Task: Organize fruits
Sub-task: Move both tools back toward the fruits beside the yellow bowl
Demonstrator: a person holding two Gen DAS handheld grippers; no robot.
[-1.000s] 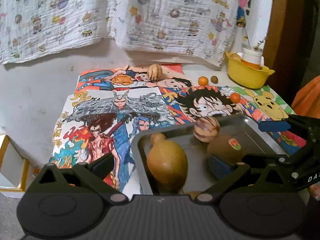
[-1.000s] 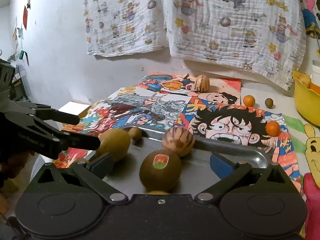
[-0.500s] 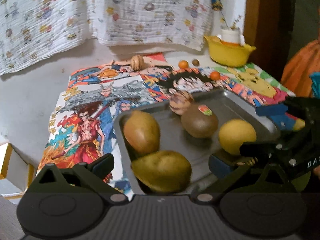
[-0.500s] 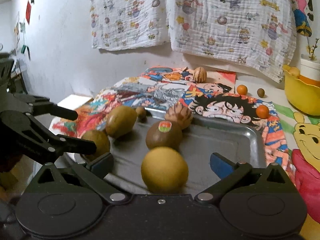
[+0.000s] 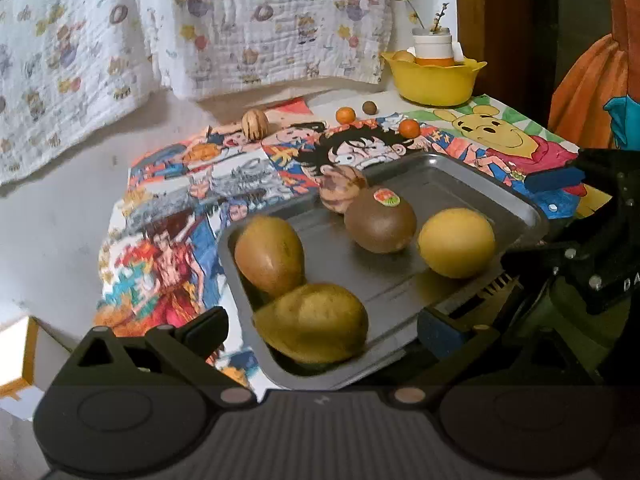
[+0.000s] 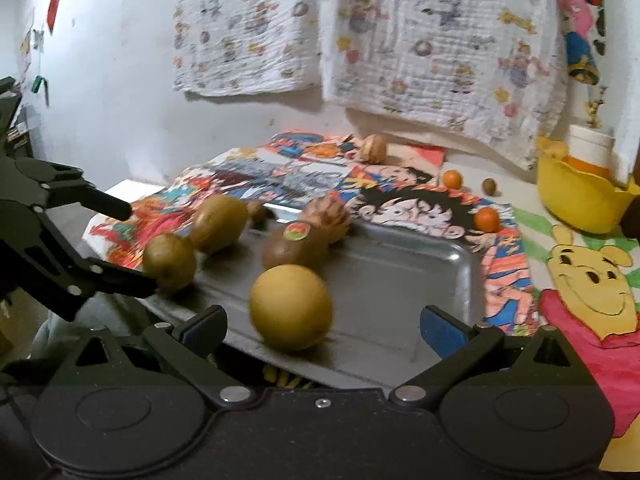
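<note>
A shallow metal tray (image 5: 472,184) with rounded corners sat on the counter (image 5: 52,224), which was spread with bright cartoon posters (image 5: 256,164). In the tray lay a smooth round yellow fruit (image 5: 456,242), a fuzzy brown kiwi (image 5: 380,220) with a sticker, two dull green-brown pears (image 5: 314,322) touching each other, and a ridged walnut (image 5: 342,192) at the far rim. Another walnut (image 5: 255,123) and two small oranges (image 5: 345,115) rested on the posters beyond. A glossy yellow bowl (image 5: 434,78) stood at the far corner under a hanging patterned quilted cloth (image 5: 240,28). The left claw (image 5: 322,330) was spread around the near pear, gripping nothing; the right claw (image 6: 322,326) was spread too, the yellow fruit between its fingers.
</note>
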